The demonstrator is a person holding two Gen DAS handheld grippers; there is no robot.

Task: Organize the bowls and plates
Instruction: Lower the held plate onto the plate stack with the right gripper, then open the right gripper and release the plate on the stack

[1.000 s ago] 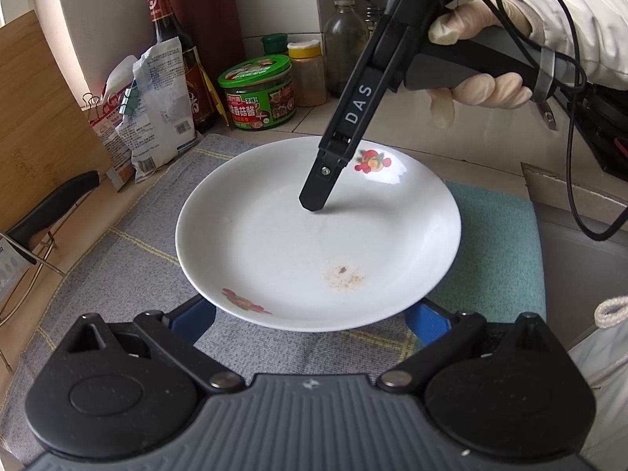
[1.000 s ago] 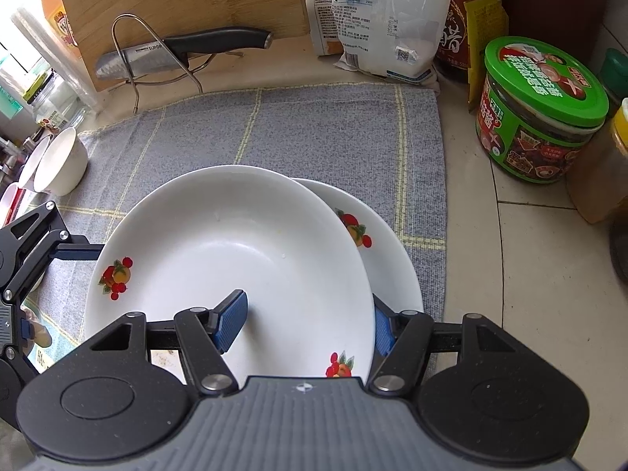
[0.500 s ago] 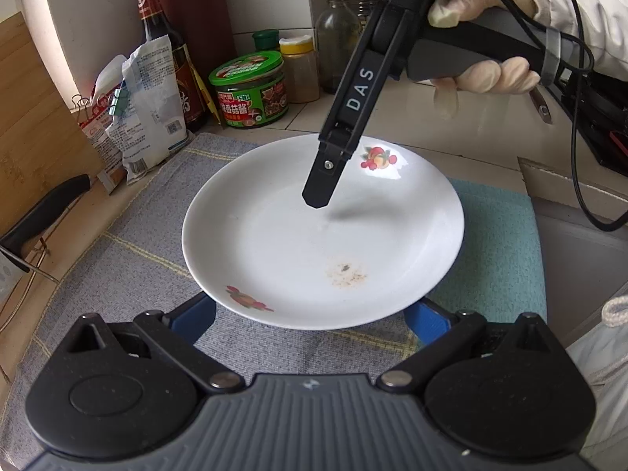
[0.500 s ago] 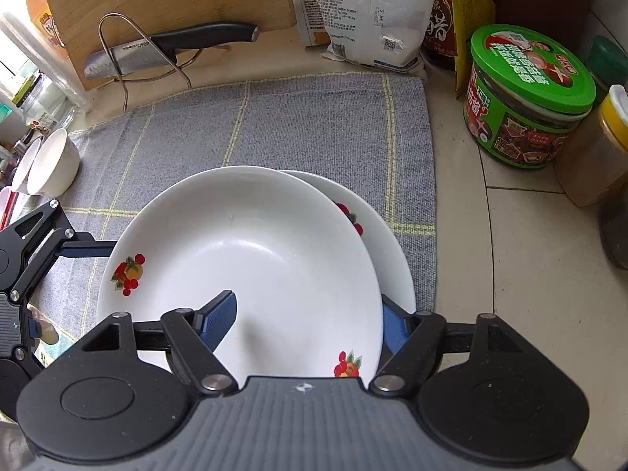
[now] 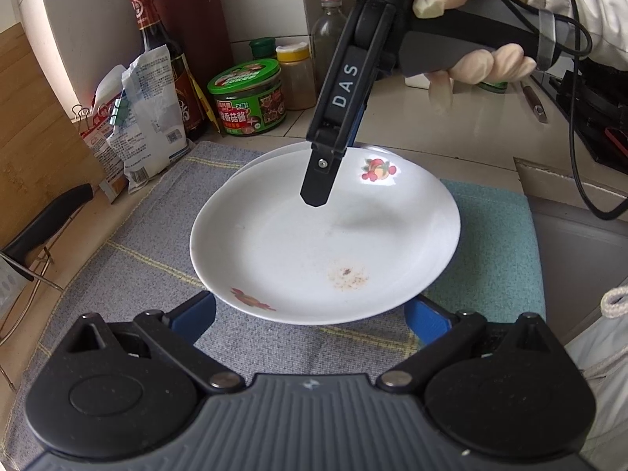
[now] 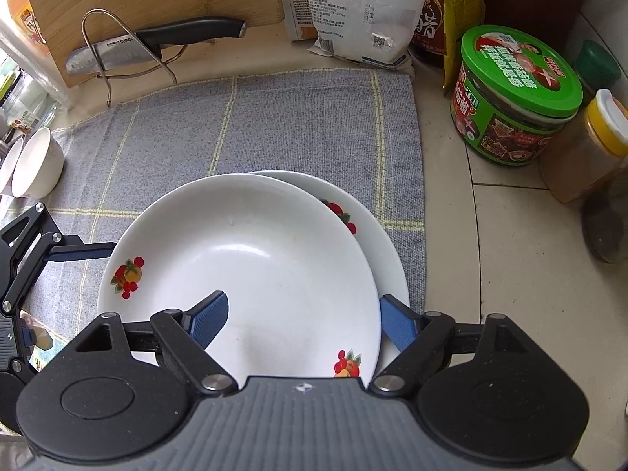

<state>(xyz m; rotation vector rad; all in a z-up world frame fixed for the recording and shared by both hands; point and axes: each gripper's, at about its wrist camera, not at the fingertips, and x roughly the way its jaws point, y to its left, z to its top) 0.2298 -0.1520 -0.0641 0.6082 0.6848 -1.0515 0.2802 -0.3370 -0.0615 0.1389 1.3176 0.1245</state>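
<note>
From the left wrist view, a white top plate (image 5: 325,243) with fruit prints lies face up on a lower plate (image 5: 271,153), of which only a thin crescent shows at the far left edge. Both rest on a grey cloth (image 5: 129,259) spread over the surface. The top plate holds only a small brown smear near its near side. The left hand-held gripper (image 5: 310,316) stands open, its blue fingers (image 5: 194,314) on either side of the top plate's near rim and not pressing it. Above the top plate's far side hangs the right hand-held gripper (image 5: 314,196), held by a gloved hand (image 5: 471,55), its dark tip clear of the china. Behind the top plate stand a green-lidded jar (image 5: 249,98), a yellow-lidded jar (image 5: 296,74) of brown powder and a dark bottle (image 5: 165,59); a teal mat (image 5: 494,247) lies to the plate's right.

From the right wrist view, the top plate (image 6: 243,274) sits offset to the left on the lower plate (image 6: 376,235), whose right-hand crescent is exposed. The right hand-held gripper (image 6: 302,322) has just been opening: one blue finger (image 6: 208,318) is over the top plate's inside, the other beyond its rim over the lower plate, with the rim between them and neither pad pressing. Beyond the top plate, a knife (image 6: 157,45) lies sideways on a wire stand, its handle pointing right. Left of the top plate, small white bowls (image 6: 33,165) are nested, tipped on their sides.
</note>
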